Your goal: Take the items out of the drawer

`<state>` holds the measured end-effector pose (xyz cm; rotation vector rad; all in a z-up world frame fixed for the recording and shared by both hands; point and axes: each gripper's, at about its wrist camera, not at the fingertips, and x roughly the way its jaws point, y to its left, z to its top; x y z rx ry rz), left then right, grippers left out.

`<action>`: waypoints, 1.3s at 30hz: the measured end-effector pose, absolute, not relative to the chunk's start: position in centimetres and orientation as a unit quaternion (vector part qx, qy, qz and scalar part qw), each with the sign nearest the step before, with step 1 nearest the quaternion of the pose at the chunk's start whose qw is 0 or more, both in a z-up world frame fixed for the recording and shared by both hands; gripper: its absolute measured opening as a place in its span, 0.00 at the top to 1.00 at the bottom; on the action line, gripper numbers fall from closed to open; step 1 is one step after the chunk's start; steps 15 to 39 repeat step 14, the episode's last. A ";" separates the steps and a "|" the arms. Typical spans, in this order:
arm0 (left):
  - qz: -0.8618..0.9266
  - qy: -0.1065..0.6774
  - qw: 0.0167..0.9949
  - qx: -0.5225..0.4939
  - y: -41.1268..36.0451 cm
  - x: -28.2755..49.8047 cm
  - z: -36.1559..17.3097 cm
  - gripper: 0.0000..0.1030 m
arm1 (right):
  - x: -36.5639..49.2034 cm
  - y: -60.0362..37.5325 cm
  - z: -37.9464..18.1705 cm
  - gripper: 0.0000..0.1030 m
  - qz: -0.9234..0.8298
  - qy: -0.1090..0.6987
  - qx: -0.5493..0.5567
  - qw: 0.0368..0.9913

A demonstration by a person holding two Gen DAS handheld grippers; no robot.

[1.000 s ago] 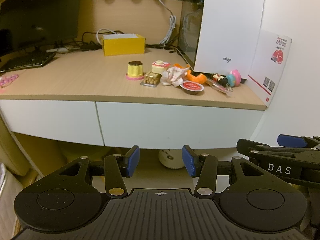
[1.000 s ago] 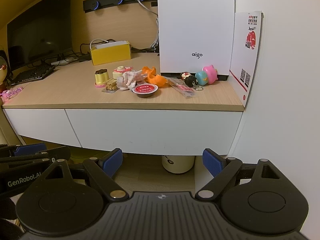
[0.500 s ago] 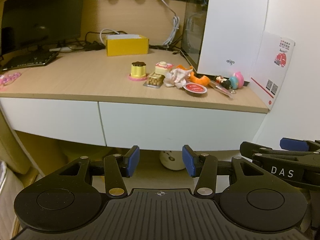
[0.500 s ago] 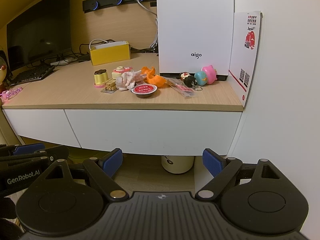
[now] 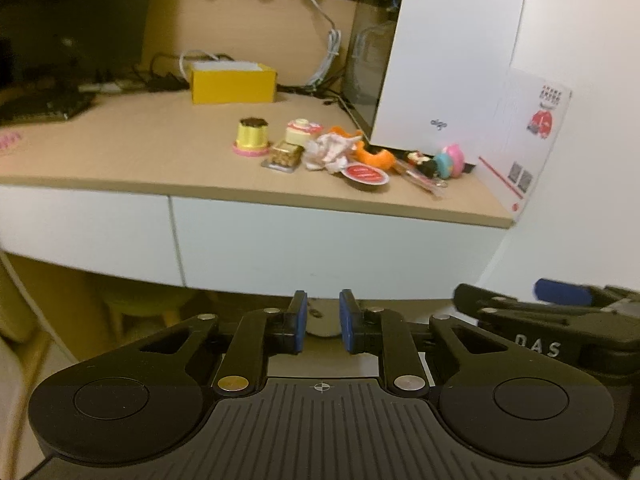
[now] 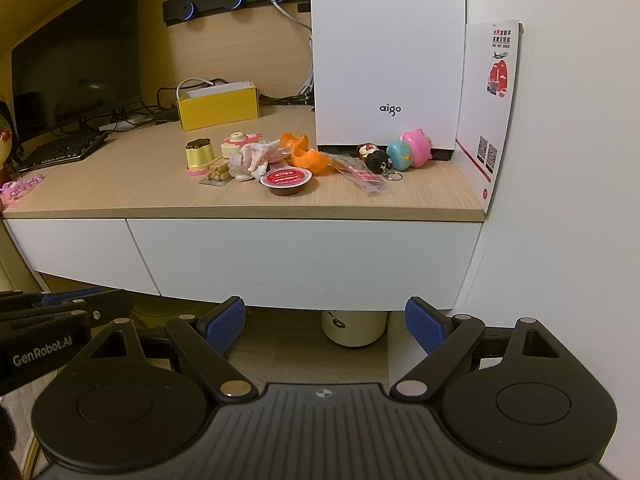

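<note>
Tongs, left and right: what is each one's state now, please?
Left tongs: closing, a narrow gap left, nothing between the pads.
Right tongs: wide open, holding nothing.

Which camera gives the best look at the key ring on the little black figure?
The right wrist view. There the key ring shows as a clear metal loop on the desk, just in front of the black figure. In the left wrist view that spot is blurred and the ring cannot be made out.
</note>
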<state>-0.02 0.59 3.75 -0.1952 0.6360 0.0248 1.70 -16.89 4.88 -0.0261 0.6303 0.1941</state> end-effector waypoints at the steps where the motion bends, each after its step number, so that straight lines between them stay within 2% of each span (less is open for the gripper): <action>1: 0.010 0.314 0.944 -0.102 0.6 0.1 3.7 0.82 | 1.7 -16.9 4.9 0.15 0.095 0.310 -0.012 0.946; 14: -0.036 0.340 0.937 -0.069 0.6 2.7 0.9 0.83 | 2.0 -16.7 4.5 0.15 0.103 0.334 -0.002 0.937; 39: -0.036 0.340 0.937 -0.069 0.6 2.7 0.9 0.83 | 2.0 -16.7 4.5 0.15 0.103 0.334 -0.002 0.937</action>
